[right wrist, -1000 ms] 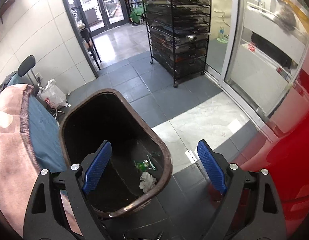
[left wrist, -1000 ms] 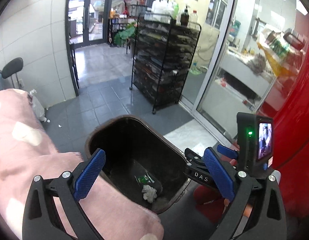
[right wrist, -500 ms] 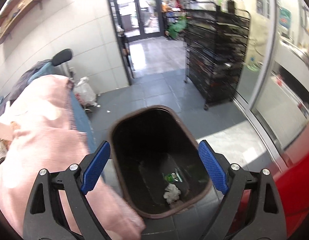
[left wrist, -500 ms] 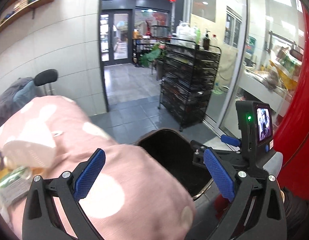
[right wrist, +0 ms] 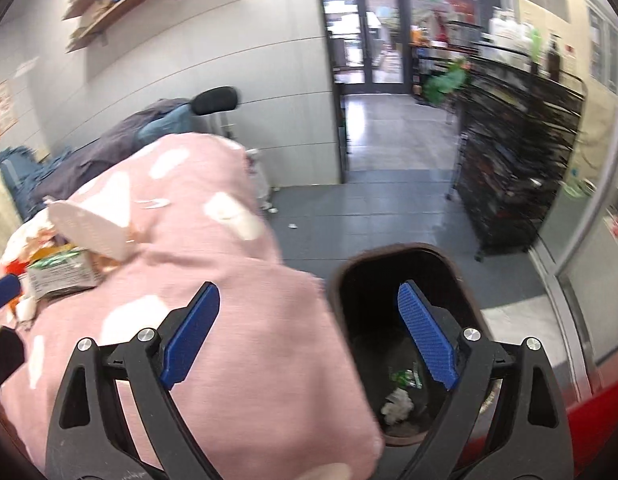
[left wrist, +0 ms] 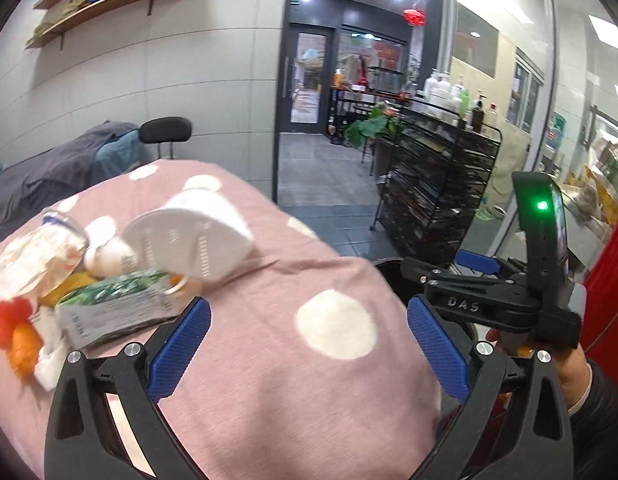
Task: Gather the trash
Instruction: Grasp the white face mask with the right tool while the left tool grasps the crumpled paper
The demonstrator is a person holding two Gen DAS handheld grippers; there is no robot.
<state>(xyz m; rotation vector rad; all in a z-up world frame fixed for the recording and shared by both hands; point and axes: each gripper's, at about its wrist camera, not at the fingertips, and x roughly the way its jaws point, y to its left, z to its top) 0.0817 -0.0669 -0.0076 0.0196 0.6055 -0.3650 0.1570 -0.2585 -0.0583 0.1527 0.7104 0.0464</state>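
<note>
Left wrist view, left to right: heap of trash on a pink white-dotted blanket (left wrist: 269, 344) — crumpled silvery foil wrapper (left wrist: 33, 256), red and orange scraps (left wrist: 13, 328), green-printed flat packet (left wrist: 109, 304), white folded face mask (left wrist: 189, 236) on top, blurred. Left gripper (left wrist: 309, 344) hovers over the blanket just right of the heap, blue-padded jaws spread wide, nothing between them. Far right, right gripper (left wrist: 473, 260) seen from the side, black body with green-lit screen, held by a hand (left wrist: 565, 368); dark bin rim barely shows behind it. Black wire shelf rack (left wrist: 437, 208) with bottles behind, red curved surface at right edge. Right wrist view, left to right: same trash heap at left edge with mask (right wrist: 89, 232) and packet (right wrist: 61, 272), a blue pad of the left gripper poking in at the far left edge, pink blanket in the middle, then brown plastic trash bin (right wrist: 337, 280) on the grey tiled floor (right wrist: 389, 208), touching the blanket's edge. Inside the bin: white crumpled tissue (right wrist: 397, 404) and green wrapper (right wrist: 405, 376). Right gripper (right wrist: 309, 344) released, jaws wide apart, left pad over blanket, right pad over bin opening, empty.
</note>
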